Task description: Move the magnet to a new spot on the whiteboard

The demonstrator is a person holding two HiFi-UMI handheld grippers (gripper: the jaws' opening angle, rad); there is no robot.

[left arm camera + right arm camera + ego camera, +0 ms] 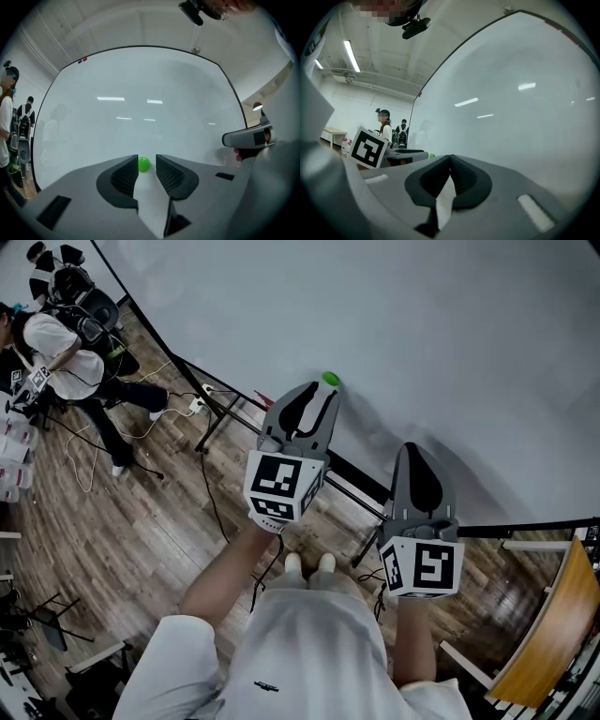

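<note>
My left gripper (pixel 147 159) sits released, green magnet (pixel 144 165) on the whiteboard (pixel 140 93) at its tips; right gripper (pixel 450 160) clenched.

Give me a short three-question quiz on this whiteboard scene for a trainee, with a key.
1. True or false: the right tool has its jaws together with nothing between them.
2. Where is the magnet relative to the left tool? A: clamped tight between its pads. B: stuck on the whiteboard, just ahead of its open jaws. C: nowhere near it, held in the right tool.
3. Fill in: the magnet's colour is ____.
Key: 1 true; 2 B; 3 green.
</note>
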